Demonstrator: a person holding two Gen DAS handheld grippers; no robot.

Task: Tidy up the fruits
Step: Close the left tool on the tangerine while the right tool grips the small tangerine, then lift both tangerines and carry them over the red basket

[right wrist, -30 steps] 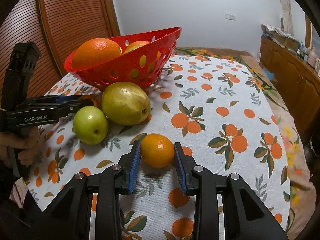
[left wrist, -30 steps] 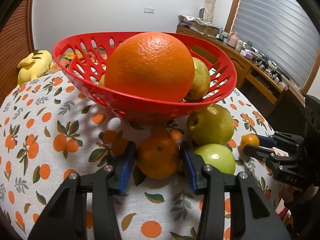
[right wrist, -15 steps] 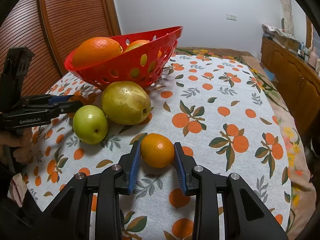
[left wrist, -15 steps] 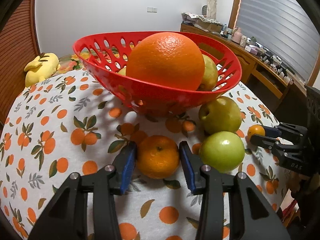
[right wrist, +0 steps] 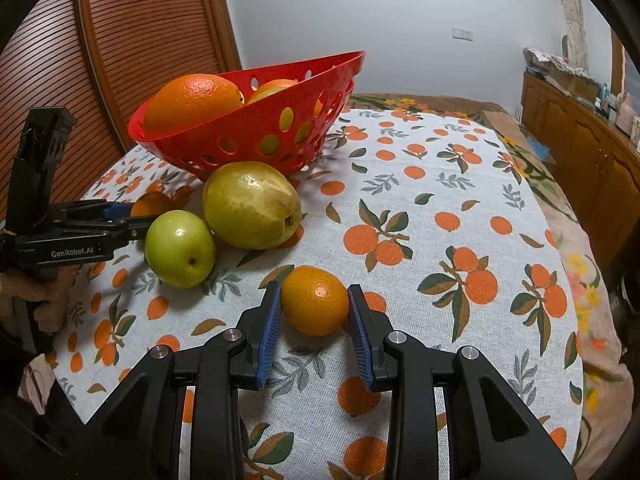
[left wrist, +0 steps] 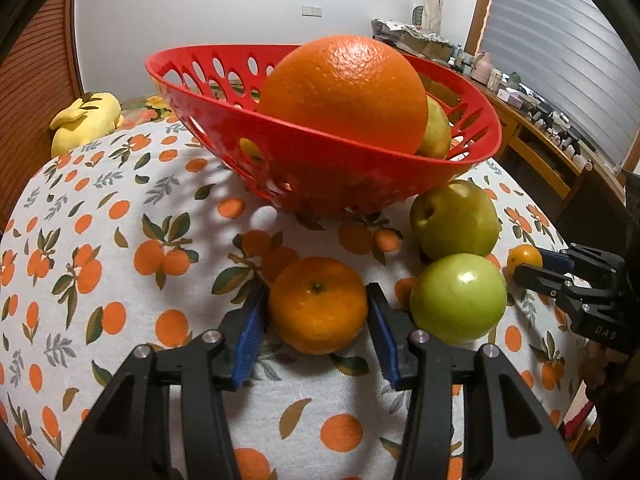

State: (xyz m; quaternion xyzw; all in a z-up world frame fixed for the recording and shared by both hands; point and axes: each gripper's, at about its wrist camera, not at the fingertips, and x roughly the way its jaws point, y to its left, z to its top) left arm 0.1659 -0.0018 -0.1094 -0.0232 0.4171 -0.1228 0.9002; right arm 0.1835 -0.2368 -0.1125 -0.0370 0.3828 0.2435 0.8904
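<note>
Two small mandarins are in play, one per gripper. Left gripper (left wrist: 316, 316): fingers narrow around the left mandarin (left wrist: 318, 305), blue pads at or just shy of the peel. Contact cannot be confirmed from this angle, and the fruit sits on the worktop (left wrist: 120, 280). Right gripper (right wrist: 314, 314): fingers bracket the right mandarin (right wrist: 315, 300) the same way, pads touching or nearly so, fruit also down on the cloth.

Risks from here:
- Round fruit, grip near the fingertips. If the pads close off-centre, a mandarin could squirt forward and roll.
- The left mandarin lies just beside the green apple (left wrist: 458, 297); the right-hand finger of the left gripper is close to it and could nudge it into the yellow-green pear (left wrist: 454, 218) behind.
- Both grippers would head for one basket, so their paths may cross.
- Squeezing too hard would bruise soft peel.

Container: red perforated basket (left wrist: 352, 160), standing on the worktop behind the loose fruit. It holds a large orange (left wrist: 344, 94) riding well above the rim, with at least one yellowish fruit tucked behind it (a second shows through the holes in the right wrist view, kind unclear). A dropped mandarin could glance off that orange and bounce out; free room looks best on the side away from it.

Apple and pear remain outside the basket.
</note>
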